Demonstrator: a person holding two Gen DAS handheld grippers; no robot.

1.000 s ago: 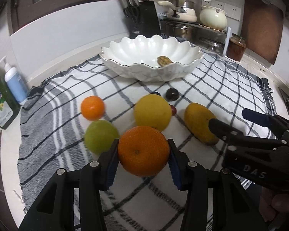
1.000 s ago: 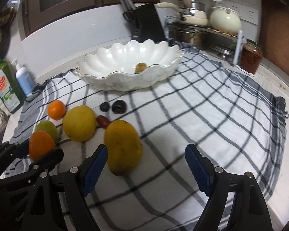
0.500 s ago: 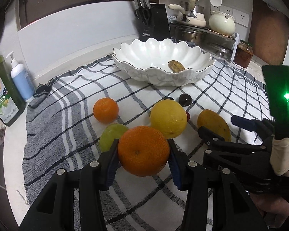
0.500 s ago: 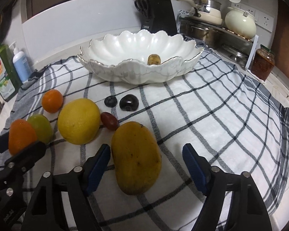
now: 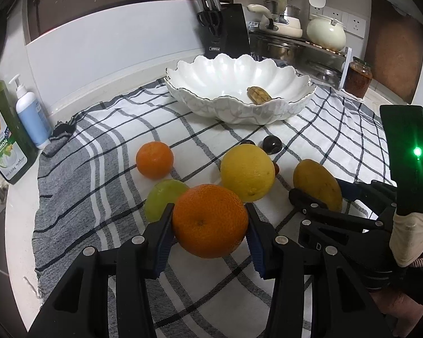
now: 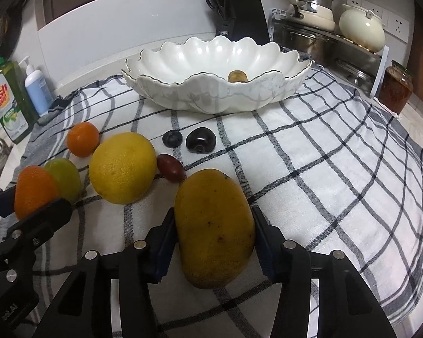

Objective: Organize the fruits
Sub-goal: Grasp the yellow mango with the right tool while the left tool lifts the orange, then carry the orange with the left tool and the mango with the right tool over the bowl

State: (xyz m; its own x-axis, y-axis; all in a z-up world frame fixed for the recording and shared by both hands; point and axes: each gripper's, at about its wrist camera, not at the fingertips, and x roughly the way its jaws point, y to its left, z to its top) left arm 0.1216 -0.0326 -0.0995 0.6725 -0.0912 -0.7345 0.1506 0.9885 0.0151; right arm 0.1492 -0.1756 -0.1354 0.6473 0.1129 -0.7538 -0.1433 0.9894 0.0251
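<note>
Soap bottles (image 5: 5, 132): stood at the far left edge of the counter, off the checked cloth (image 5: 98, 169), well apart from the fruit.
Small orange (image 5: 154, 160): lay loose on the cloth, left of the cluster.
Green fruit (image 5: 163, 197): sat just behind the left gripper's left finger; a careless lift could have nudged it rolling.
Left gripper (image 5: 210, 233): was clamped on the large orange (image 5: 210, 219), pads against both its sides. The round skin gave little purchase, so a tilt could have let it slip.
Yellow citrus (image 6: 122, 167): rested between the two held fruits, near enough to be knocked by either gripper.
Dark small fruits (image 6: 200, 140): three lay loose between the citrus and the bowl, in the likely carrying path.
Right gripper (image 6: 214, 242): its jaws were closing on the mango (image 6: 214, 228), which lay lengthwise between them on the cloth; the pads looked at or near its flanks. Gripped near one end, the heavy fruit might have pivoted or dropped.
Bowl (image 6: 211, 95): stood at the back of the cloth with one small brown item (image 6: 237, 76) inside; a dropped fruit could have chipped the scalloped rim.
</note>
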